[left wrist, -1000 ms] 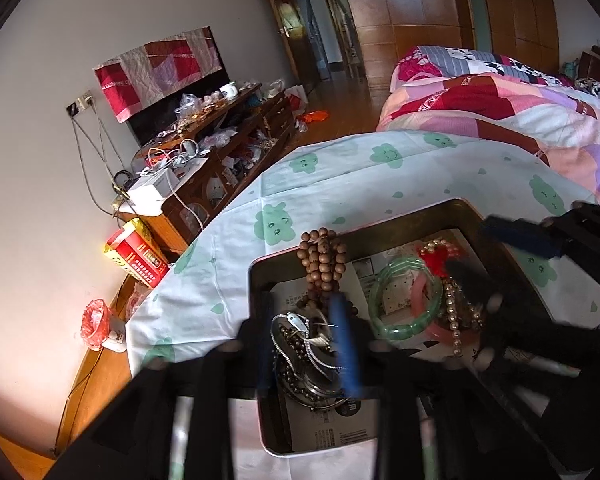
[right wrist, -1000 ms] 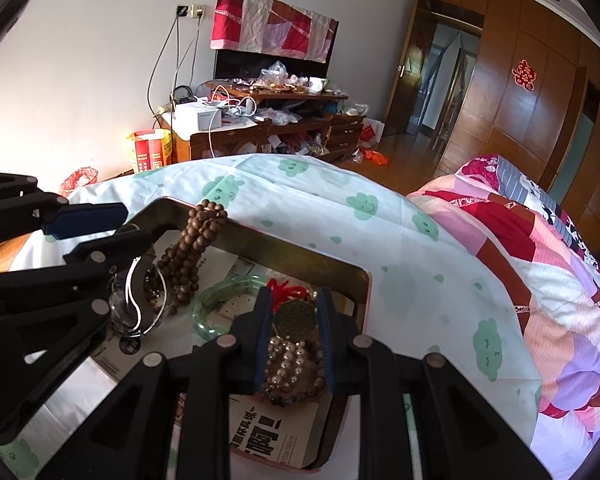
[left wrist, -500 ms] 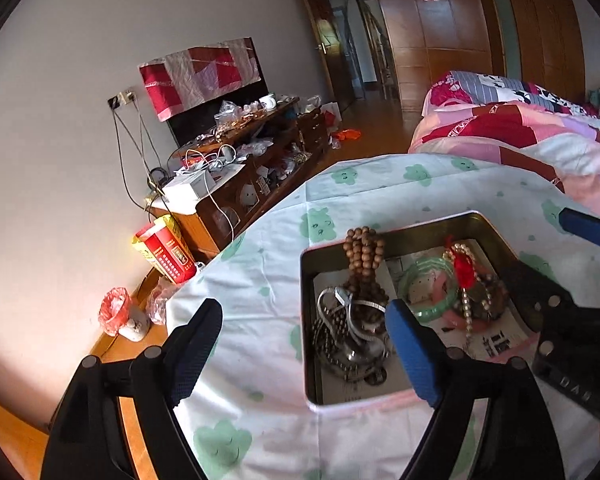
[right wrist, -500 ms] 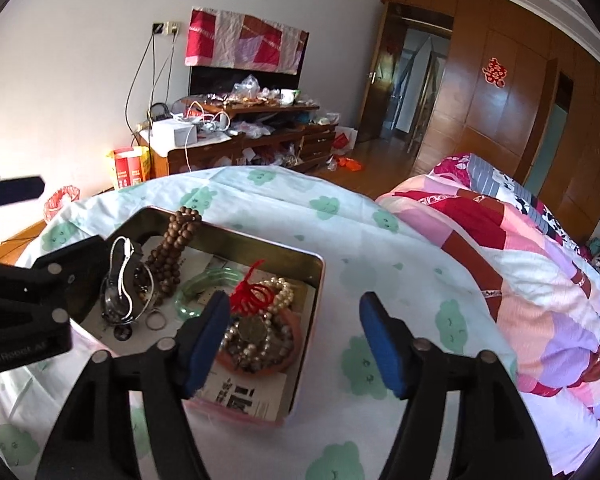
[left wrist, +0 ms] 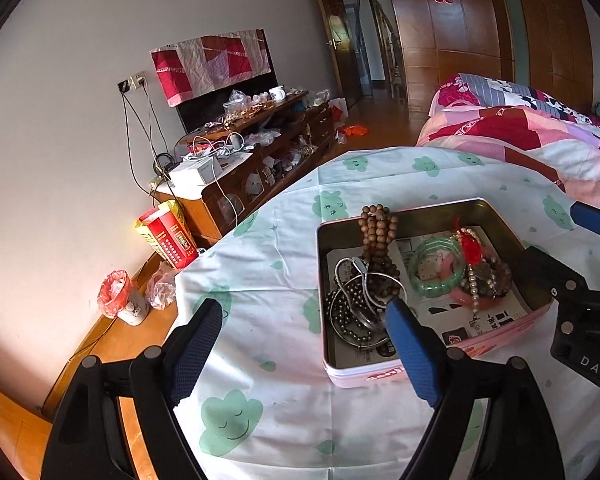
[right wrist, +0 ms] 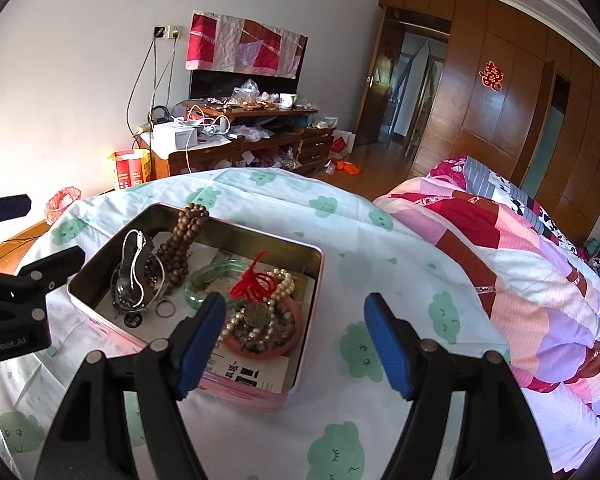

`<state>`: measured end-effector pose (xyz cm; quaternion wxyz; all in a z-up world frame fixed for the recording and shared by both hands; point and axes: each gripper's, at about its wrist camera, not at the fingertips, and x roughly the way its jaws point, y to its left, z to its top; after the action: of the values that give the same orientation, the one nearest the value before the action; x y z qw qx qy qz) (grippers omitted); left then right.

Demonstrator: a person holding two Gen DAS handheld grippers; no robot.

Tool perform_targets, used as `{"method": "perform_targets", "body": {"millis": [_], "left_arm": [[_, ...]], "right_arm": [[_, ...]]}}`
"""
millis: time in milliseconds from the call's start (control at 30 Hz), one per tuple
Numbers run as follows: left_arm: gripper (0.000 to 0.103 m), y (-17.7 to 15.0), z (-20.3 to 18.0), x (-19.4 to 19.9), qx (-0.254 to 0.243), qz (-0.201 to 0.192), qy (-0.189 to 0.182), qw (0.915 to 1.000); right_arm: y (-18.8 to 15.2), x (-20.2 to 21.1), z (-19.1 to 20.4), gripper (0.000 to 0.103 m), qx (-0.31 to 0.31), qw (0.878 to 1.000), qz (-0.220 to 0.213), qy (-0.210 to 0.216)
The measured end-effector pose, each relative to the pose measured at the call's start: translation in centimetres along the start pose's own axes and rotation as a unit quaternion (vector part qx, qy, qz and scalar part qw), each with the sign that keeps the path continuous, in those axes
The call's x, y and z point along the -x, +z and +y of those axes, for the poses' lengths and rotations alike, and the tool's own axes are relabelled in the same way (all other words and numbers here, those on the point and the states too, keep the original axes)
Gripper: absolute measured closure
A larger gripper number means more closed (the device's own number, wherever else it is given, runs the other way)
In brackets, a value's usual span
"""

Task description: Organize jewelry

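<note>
Here, left claw (left wrist: 304, 344) released and empty; right claw (right wrist: 296, 340) opening, empty, above the jewelry tin (right wrist: 314, 300) on the bench (right wrist: 360, 224).

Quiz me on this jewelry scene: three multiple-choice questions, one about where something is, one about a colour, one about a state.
1. Where do the brown wooden beads lie?
A. draped over the far rim of the pink metal tin
B. on the quilt
C. on the floor

2. What colour is the knotted tassel on the pearl strand?
A. blue
B. red
C. yellow

3. What is the left gripper holding?
A. a green jade bangle
B. a silver chain
C. nothing

Answers: 1 A, the beads hang across the tin's back edge. 2 B, the tassel is bright red beside the green jade bangle. 3 C, its jaws stand wide apart with nothing pressed between them.
</note>
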<state>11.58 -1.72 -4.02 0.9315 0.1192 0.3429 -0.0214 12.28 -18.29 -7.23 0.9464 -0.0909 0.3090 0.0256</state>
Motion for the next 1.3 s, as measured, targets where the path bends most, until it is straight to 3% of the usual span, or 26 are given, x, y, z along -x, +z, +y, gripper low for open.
{"method": "perform_targets", "body": {"millis": [667,1300], "left_arm": [[0.019,-0.2,-0.4,0.7,-0.001,-0.003,-0.003,1.0000],[0.019,-0.3,-0.3,1.1,0.002,-0.001,-0.008,1.0000]], "right_arm": [[0.2,1.1,-0.1,0.022,-0.002,1.000,-0.012,-0.003],[0.1,1.5,0.0,0.022,-0.003,1.000,-0.012,-0.002]]}}
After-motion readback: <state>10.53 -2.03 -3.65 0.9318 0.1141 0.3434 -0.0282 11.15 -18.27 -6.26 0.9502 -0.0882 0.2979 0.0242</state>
